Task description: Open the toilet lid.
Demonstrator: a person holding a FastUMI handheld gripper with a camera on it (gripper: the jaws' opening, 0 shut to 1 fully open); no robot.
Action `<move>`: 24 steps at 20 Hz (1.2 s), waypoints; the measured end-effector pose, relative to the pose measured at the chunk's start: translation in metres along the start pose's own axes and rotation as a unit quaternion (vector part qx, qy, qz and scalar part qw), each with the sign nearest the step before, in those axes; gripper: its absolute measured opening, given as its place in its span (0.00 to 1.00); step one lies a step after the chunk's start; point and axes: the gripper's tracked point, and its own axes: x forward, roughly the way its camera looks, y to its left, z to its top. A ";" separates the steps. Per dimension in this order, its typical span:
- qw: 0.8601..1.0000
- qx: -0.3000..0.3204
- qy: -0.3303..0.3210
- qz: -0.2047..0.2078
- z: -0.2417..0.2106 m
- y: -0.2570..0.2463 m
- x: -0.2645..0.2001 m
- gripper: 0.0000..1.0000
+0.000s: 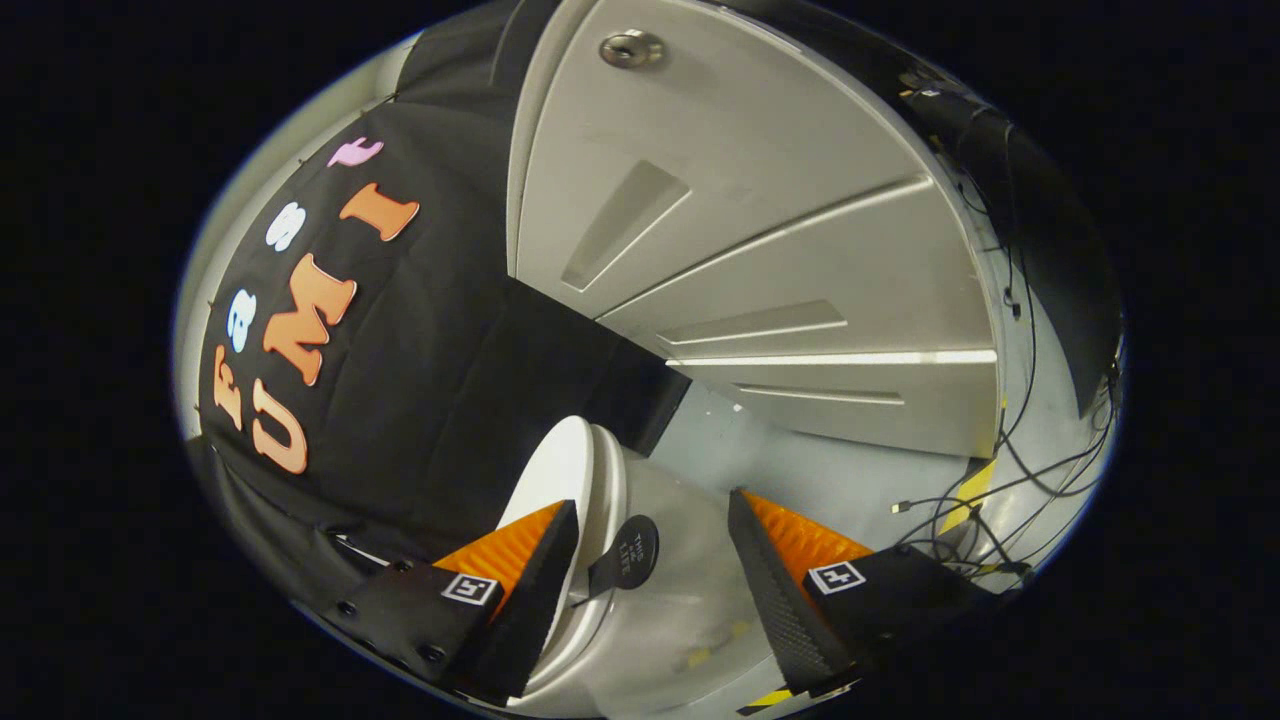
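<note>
The white toilet [640, 620] lies between my two fingers, and the view is rolled to one side. Its lid [562, 465] shows edge-on just ahead of the left finger [535, 580], resting close against the seat rim [608, 490]. A round black pull tab [634, 550] on a short strap sticks out from the lid's edge into the gap between the fingers. My gripper [652, 500] is open, with the tab between the fingers and touching neither. The right finger [765, 585] stands apart over the toilet's body. Whether the left finger touches the lid, I cannot tell.
The black cloth wall [430, 380] stands close behind the toilet. A grey panelled door [760, 230] with a round metal knob [631, 48] lies beyond. Loose cables [1010, 480] and a yellow-and-black tape strip [966, 495] run over the pale floor [720, 440] past the right finger.
</note>
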 end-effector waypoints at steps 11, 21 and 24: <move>0.998 0.032 0.058 0.021 -0.020 0.014 0.009 0.43; 0.998 0.035 0.044 0.010 -0.014 0.025 0.005 0.10; 0.999 0.026 0.032 0.013 -0.011 0.036 -0.001 0.10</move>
